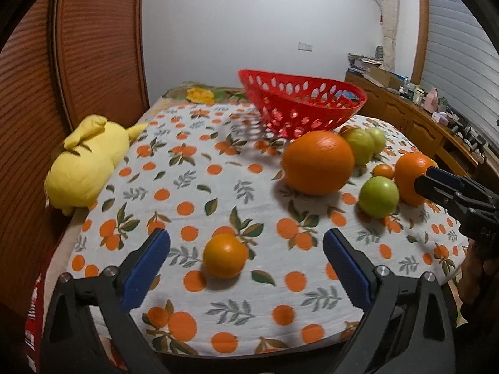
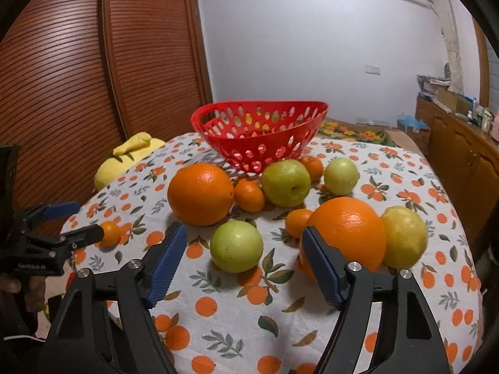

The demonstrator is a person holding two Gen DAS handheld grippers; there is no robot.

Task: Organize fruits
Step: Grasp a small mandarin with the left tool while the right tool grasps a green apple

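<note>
Left hand-held gripper (image 1: 246, 249) spread wide, lined up around small orange (image 1: 225, 259); right hand-held gripper (image 2: 244, 246) also wide, framing green apple (image 2: 236, 246). Fruit loose on tabletop (image 2: 312, 321) near empty basket (image 2: 259, 131).

Two big oranges (image 2: 200, 194), one basket (image 2: 259, 131)

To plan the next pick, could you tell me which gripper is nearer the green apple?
Right. The right gripper frames the green apple; the left gripper frames a small orange.
</note>
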